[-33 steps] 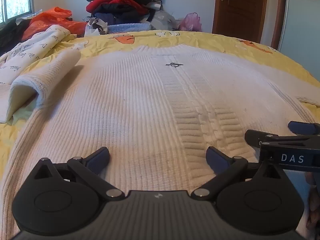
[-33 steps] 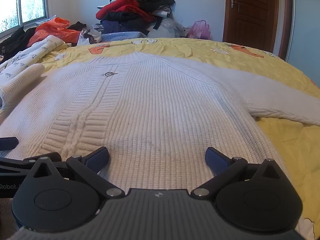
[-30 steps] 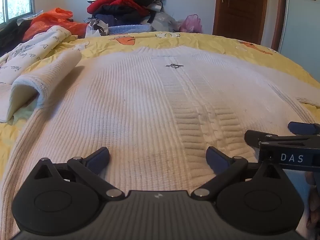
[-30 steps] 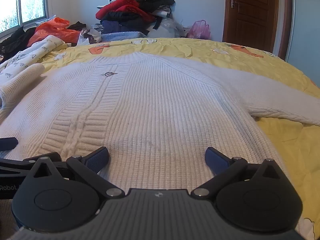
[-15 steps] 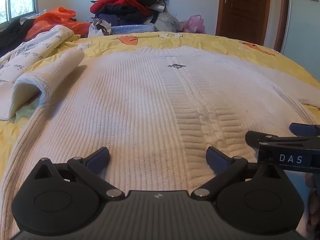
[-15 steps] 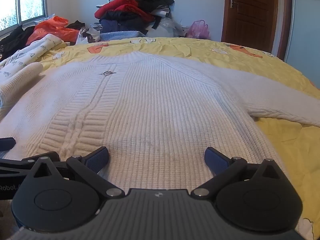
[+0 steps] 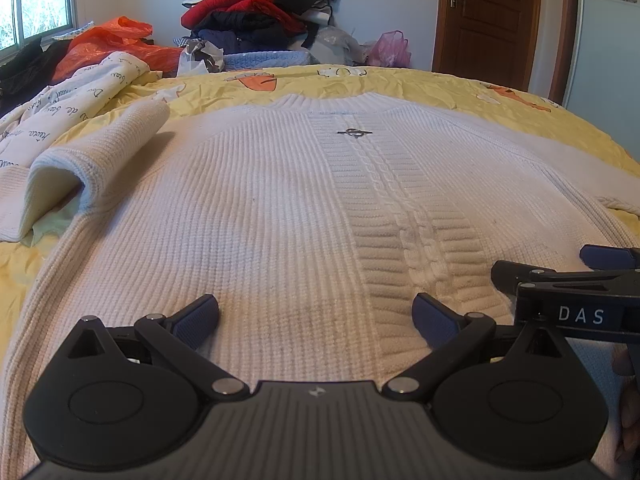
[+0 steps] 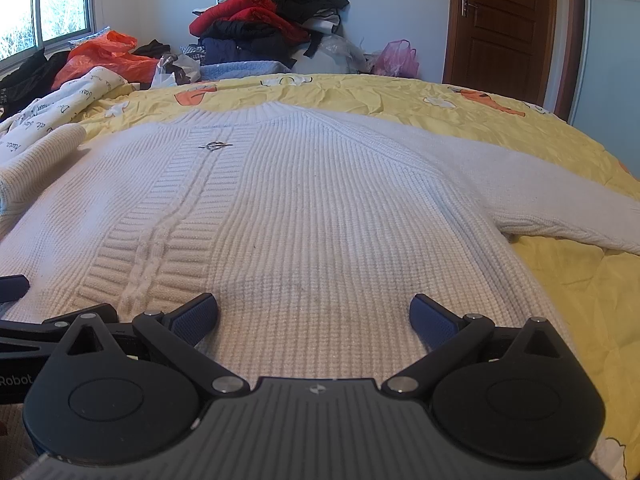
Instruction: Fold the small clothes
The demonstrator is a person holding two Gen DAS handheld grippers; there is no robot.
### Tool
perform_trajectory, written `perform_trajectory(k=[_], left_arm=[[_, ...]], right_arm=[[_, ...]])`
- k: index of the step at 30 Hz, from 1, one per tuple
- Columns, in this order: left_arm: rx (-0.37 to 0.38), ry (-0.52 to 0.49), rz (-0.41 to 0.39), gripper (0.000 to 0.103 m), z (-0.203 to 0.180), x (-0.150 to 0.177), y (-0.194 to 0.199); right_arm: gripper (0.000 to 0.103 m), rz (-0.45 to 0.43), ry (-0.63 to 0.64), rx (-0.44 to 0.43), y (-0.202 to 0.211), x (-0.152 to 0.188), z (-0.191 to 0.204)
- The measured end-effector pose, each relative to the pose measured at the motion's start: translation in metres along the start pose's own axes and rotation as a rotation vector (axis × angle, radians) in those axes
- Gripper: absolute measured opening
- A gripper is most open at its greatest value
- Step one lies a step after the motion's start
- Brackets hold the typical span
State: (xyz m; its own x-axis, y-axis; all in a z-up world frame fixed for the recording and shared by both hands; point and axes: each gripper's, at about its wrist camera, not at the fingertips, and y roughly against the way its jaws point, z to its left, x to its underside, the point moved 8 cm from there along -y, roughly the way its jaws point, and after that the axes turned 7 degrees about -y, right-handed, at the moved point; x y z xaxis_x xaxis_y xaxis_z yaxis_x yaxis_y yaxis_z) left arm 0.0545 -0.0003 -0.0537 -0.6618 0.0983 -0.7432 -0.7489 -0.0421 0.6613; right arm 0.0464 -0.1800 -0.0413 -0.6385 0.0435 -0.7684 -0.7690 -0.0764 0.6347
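**White sweater spread flat, both grippers wide at its hem**

From the left wrist view, the left gripper has its jaws spread wide apart, gripping nothing, low over the near hem of the white sweater. The knit lies flat on the yellow bedspread and runs straight ahead of the jaws to its collar. Left of the jaws one sleeve is doubled back on itself. Just right of the jaws sits the right gripper.

From the right wrist view, the right gripper also has its jaws wide apart, empty, above the hem. Right of the jaws the sweater's side edge gives way to bare bedspread, and the other sleeve stretches out flat. Far ahead, a clothes pile stands beyond the bed's far edge.
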Motion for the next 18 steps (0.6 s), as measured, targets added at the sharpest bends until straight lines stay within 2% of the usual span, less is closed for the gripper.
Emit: perform_trajectory(k=[18], left_arm=[[-0.001,0.002,0.0,0.103,-0.0002,-0.0002,-0.0002]], right_arm=[[0.102,0.001,0.002,0.001,-0.0011,-0.0007,0.0005]])
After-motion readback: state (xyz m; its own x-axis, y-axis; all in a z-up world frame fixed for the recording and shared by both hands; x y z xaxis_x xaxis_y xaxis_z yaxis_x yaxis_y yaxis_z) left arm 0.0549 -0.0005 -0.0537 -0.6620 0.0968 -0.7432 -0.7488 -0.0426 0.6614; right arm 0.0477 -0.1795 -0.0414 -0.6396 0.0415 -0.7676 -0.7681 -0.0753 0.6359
